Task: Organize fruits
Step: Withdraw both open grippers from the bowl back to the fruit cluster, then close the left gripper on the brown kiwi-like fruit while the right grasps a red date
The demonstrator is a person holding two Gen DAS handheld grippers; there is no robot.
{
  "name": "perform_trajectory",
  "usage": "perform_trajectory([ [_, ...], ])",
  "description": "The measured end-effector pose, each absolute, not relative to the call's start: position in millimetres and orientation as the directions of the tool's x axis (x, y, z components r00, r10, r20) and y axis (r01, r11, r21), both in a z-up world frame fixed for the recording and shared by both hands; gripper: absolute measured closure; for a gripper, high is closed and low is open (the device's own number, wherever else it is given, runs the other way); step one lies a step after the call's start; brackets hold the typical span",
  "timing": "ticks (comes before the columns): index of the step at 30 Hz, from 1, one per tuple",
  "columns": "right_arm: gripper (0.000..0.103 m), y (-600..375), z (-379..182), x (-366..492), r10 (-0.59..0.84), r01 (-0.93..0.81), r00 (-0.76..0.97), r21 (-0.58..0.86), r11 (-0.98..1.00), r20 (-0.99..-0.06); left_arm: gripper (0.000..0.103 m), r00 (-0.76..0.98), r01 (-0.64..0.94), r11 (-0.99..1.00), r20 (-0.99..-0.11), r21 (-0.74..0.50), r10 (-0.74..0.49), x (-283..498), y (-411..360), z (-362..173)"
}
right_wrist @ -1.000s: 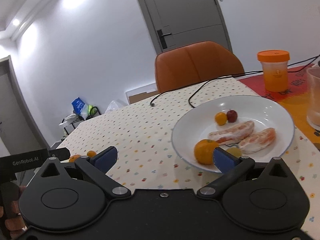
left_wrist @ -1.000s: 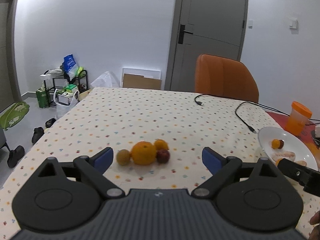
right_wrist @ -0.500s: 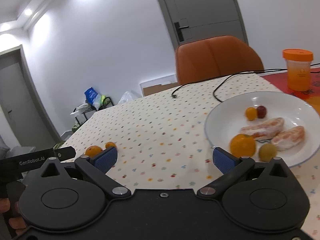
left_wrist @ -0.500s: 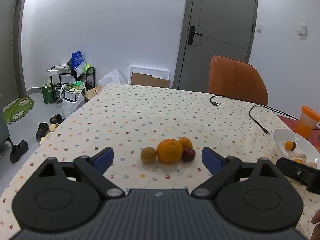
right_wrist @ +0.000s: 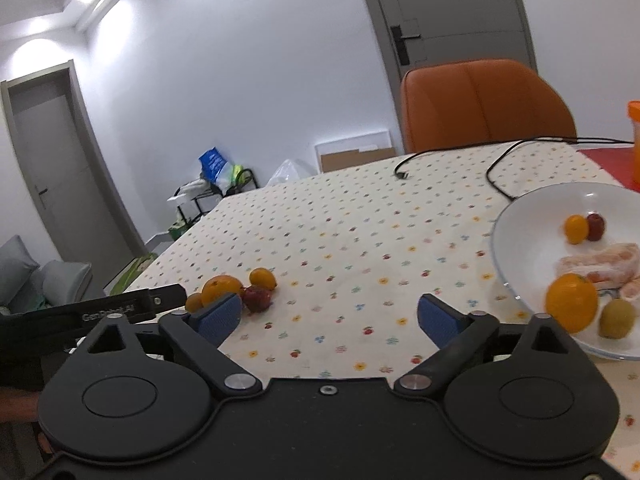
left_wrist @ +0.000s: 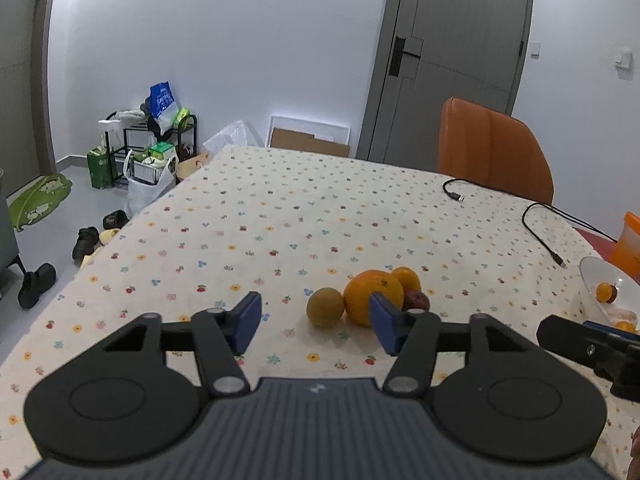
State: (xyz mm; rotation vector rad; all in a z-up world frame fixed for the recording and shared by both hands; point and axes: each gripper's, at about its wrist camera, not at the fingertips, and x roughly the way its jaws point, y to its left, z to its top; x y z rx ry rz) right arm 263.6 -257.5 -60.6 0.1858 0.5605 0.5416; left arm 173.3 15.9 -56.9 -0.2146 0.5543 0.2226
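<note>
Left gripper (left_wrist: pixel 315 322) tilted down toward near fruit cluster (left_wrist: pixel 366 298), jaws just narrowing, gripping nothing. Right gripper (right_wrist: pixel 329 317) angled down, jaws also narrowing, apart, empty.

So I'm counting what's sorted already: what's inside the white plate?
In the white plate: a large orange, a greenish-brown fruit, a small orange fruit touching a small red fruit, and peeled citrus pieces. The plate's right part is out of frame.
</note>
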Motion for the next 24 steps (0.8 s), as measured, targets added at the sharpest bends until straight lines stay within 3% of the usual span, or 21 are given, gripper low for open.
perform_trajectory([
  [11, 0.024, -234.9, -64.1, 281.7, 0.559, -0.468, 0.667, 0.308, 0.828, -0.492, 0.053, 0.819, -0.258, 0.953, -0.559, -0.157, 0.129, 190.3, 24.5, -65.8],
  [17, 0.028, -220.5, -65.5, 291.9, 0.562, -0.471, 0.653, 0.309, 0.826, -0.508, 0.068, 0.821, -0.226, 0.957, -0.564, -0.18, 0.088, 195.5, 30.4, -67.6],
  [21, 0.028, -209.5, -63.3, 293.2, 0.572, -0.487, 0.647, 0.304, 0.819, -0.504, 0.086, 0.825, -0.198, 0.963, -0.562, -0.182, 0.063, 193.0, 29.4, -62.9],
  [24, 0.029, -201.8, -62.6, 294.4, 0.587, -0.5, 0.637, 0.311, 0.808, -0.5, 0.09, 0.827, -0.213, 0.961, -0.556, -0.176, 0.082, 191.1, 31.5, -58.7],
])
